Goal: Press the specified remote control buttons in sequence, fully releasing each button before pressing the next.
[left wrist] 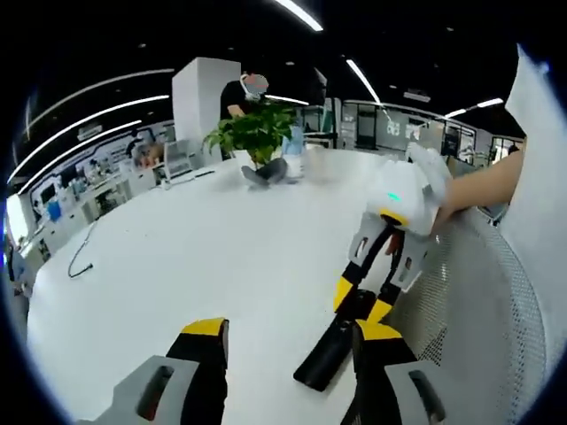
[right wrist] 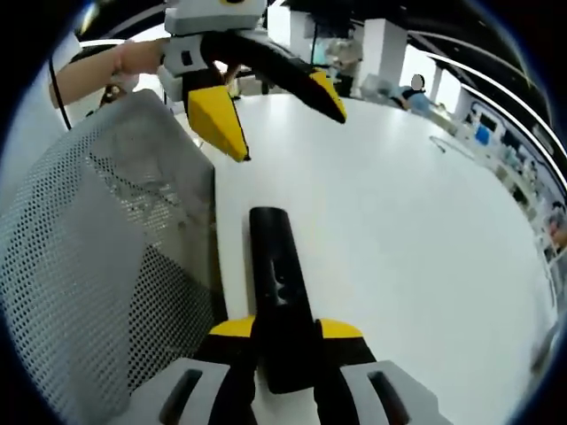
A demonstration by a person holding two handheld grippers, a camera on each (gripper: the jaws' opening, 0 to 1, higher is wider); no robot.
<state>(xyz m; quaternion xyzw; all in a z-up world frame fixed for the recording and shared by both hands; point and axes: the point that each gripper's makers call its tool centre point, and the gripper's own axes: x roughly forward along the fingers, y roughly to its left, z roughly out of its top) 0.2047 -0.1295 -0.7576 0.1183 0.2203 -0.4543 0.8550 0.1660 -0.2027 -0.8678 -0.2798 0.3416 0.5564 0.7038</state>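
The right gripper (right wrist: 285, 341) is clamped on the near end of the black remote (right wrist: 279, 283), which lies on the white table (right wrist: 399, 230). The left gripper (left wrist: 288, 341) hangs above the remote's far end, jaws spread apart. A mesh chair back (right wrist: 97, 266) stands beside them. A potted plant (left wrist: 255, 133) sits across the table in an office.

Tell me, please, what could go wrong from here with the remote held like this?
1. The right tool grips the black remote only at its near end, so a press from the open left tool hovering above could lever it loose.
2. The remote lies along the white table's edge, beside a mesh chair back; if it slips, it may drop off the table.
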